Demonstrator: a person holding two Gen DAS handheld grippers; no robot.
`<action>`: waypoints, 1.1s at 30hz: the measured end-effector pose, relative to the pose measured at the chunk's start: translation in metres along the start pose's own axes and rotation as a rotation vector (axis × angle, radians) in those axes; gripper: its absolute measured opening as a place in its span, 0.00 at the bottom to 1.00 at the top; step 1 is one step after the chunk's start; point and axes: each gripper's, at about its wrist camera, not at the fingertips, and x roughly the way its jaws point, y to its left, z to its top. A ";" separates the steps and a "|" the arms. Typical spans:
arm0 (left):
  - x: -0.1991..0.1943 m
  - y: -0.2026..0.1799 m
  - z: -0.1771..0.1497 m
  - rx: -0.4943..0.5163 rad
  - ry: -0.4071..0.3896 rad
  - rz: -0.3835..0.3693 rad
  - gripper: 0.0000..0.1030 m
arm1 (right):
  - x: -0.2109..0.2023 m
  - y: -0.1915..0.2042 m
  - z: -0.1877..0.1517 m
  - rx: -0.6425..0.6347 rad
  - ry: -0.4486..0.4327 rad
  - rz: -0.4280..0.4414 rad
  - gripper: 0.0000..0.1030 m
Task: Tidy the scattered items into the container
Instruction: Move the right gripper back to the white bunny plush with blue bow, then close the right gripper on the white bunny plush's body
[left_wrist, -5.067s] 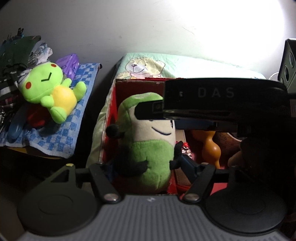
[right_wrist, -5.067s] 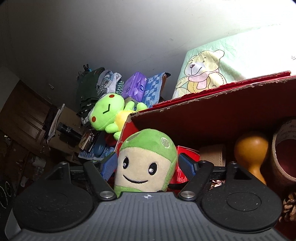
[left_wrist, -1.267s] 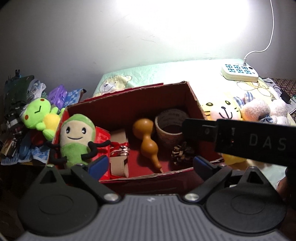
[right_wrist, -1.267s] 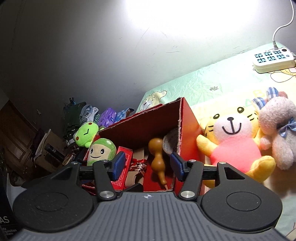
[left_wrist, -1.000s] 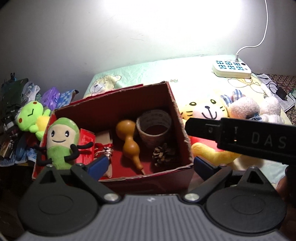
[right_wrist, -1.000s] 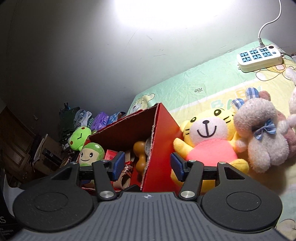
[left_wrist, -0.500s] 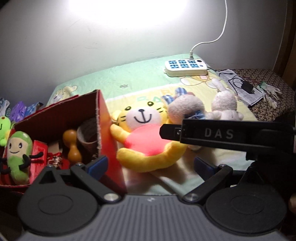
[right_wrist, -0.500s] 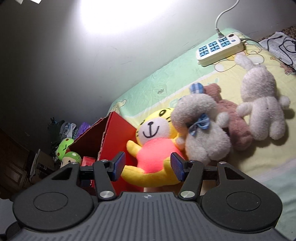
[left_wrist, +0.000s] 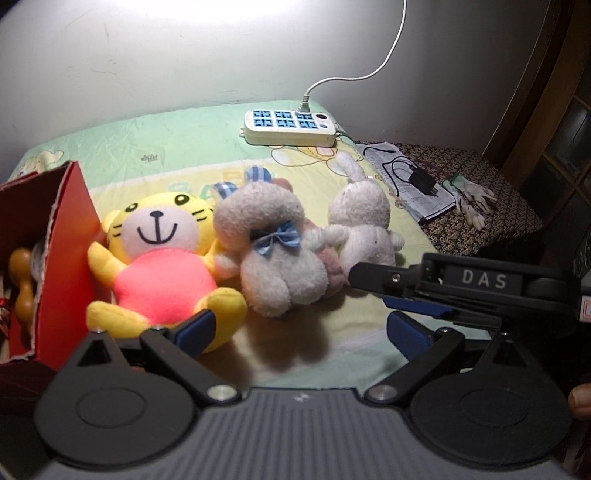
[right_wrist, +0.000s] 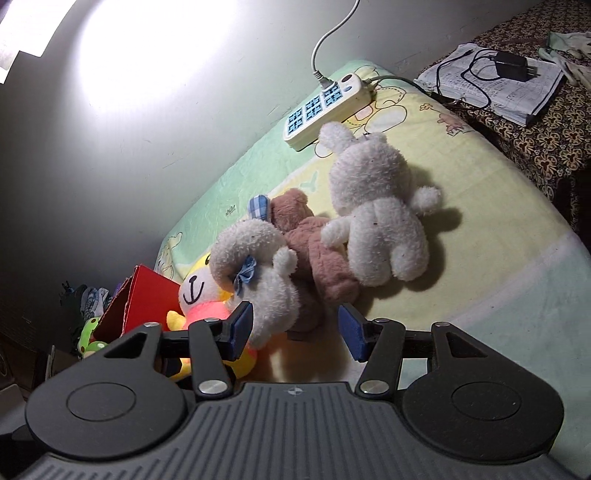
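Observation:
A red cardboard box stands at the left on the bed, with a tan gourd inside. Beside it lie a yellow tiger plush, a grey plush with a blue bow, a brown bear and a white rabbit. My left gripper is open and empty, just in front of the tiger and the grey plush. My right gripper is open and empty, close above the grey plush and the bear. The white rabbit lies beyond it.
A white power strip with a cord lies at the back by the wall. A patterned side table at the right holds papers, a charger and gloves. A green frog plush sits left of the box.
Both grippers have swung right, away from the box and toward the plush toys. They stay open. The green plush put in earlier is out of view.

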 end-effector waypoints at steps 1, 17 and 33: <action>0.003 0.000 0.003 -0.004 -0.006 -0.007 0.97 | -0.001 -0.002 0.002 0.003 -0.003 0.001 0.54; 0.046 0.019 0.026 -0.142 -0.005 -0.067 0.99 | 0.038 0.002 0.038 -0.045 0.046 0.099 0.54; 0.097 0.040 0.033 -0.217 0.110 -0.155 0.99 | 0.092 0.006 0.050 -0.085 0.161 0.176 0.56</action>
